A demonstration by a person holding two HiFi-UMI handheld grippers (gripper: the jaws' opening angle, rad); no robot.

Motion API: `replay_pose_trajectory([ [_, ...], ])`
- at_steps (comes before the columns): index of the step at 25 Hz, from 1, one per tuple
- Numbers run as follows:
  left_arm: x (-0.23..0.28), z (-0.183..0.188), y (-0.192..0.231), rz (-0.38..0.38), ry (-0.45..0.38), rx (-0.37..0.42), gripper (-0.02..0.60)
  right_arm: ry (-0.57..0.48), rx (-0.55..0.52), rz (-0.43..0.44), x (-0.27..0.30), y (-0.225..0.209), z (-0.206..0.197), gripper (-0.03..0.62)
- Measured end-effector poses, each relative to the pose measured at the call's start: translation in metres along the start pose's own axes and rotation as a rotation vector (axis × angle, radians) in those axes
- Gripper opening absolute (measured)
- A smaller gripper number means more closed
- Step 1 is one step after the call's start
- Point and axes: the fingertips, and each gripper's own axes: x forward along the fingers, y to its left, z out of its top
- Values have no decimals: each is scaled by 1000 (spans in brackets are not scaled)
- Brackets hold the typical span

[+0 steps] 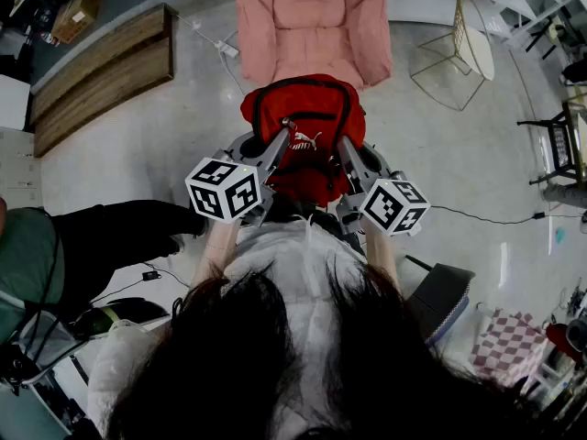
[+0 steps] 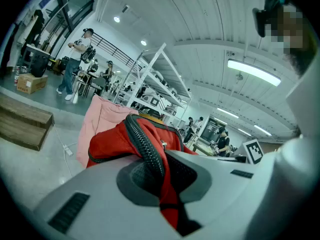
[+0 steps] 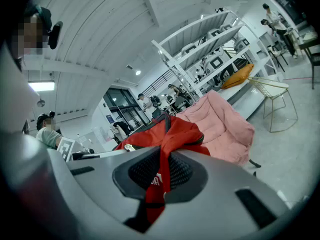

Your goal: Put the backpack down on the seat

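A red backpack (image 1: pixel 303 122) with black zips hangs in the air between both grippers, in front of a pink padded seat (image 1: pixel 312 21). My left gripper (image 1: pixel 286 128) is shut on the backpack's left side; in the left gripper view red fabric and a black zip (image 2: pixel 150 156) are pinched between the jaws. My right gripper (image 1: pixel 341 145) is shut on the backpack's right side, where red fabric (image 3: pixel 162 176) is squeezed between the pads. The pink seat (image 3: pixel 225 126) lies just beyond the backpack (image 3: pixel 165 134), and it shows behind the bag (image 2: pixel 135 139) as the pink seat (image 2: pixel 102 121) in the left gripper view.
A wooden bench (image 1: pixel 101 76) stands at the left, a white wire-legged chair (image 1: pixel 463 49) at the right. A cable (image 1: pixel 215 44) runs on the floor beside the seat. A person in black trousers (image 1: pixel 119 236) sits at my left. Shelving and several people fill the background.
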Motion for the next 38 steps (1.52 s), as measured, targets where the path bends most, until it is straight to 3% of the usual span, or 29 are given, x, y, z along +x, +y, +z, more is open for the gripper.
replay_pose_trajectory([
  [25, 2, -1, -6, 45, 30, 42, 40, -10, -13, 24, 0, -6, 4, 44],
  [38, 58, 26, 38, 13, 72, 25, 40, 13, 14, -24, 58, -38, 30, 44],
])
